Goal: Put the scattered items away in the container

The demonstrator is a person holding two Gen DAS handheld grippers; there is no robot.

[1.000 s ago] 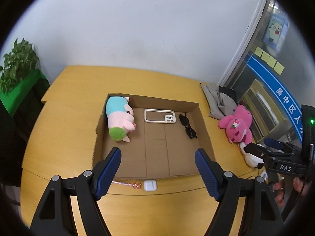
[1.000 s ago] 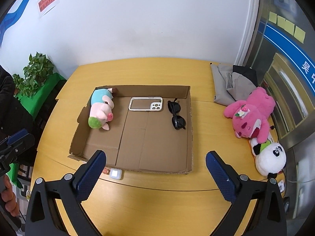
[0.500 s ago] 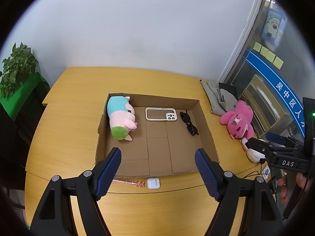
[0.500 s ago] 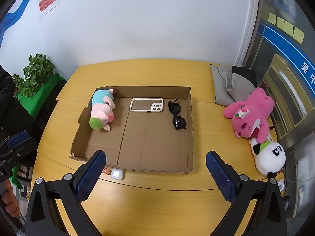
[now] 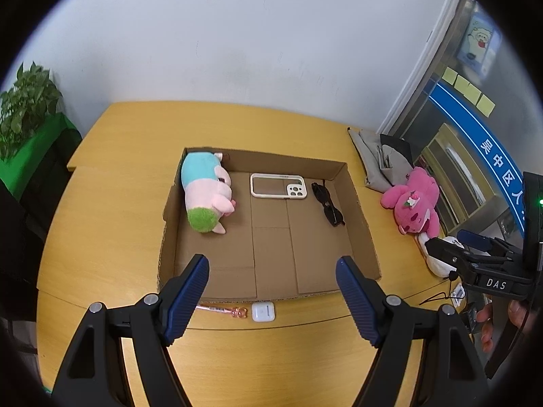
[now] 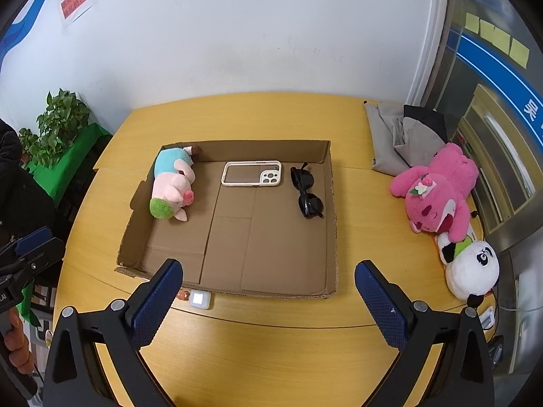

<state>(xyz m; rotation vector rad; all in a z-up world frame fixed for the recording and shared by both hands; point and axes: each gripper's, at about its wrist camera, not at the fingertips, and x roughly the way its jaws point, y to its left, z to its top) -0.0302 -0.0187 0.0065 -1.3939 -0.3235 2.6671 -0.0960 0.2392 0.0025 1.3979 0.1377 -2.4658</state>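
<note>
**Both grippers backing off, empty: four items outstanding**

- Left gripper (image 5: 271, 281): jaws standing wide, holding nothing; pulling back slightly from the box over the last second, widening its view.
- Box (image 6: 334, 237): holding a pig (image 6: 171, 188), a case (image 6: 251, 173) and sunglasses (image 6: 306, 194), all unmoved.
- Pen (image 5: 220, 310) and earbud case (image 5: 263, 312): lying just beside the box's near wall, outside.
- Right gripper (image 6: 268, 300): jaws standing wide, empty, barely shifting.
- Bear (image 6: 437, 193) and panda (image 6: 471, 268): waiting right of the box, well apart from it.

Judgement: no pickup is under way; the earbud case is sitting nearest.
</note>
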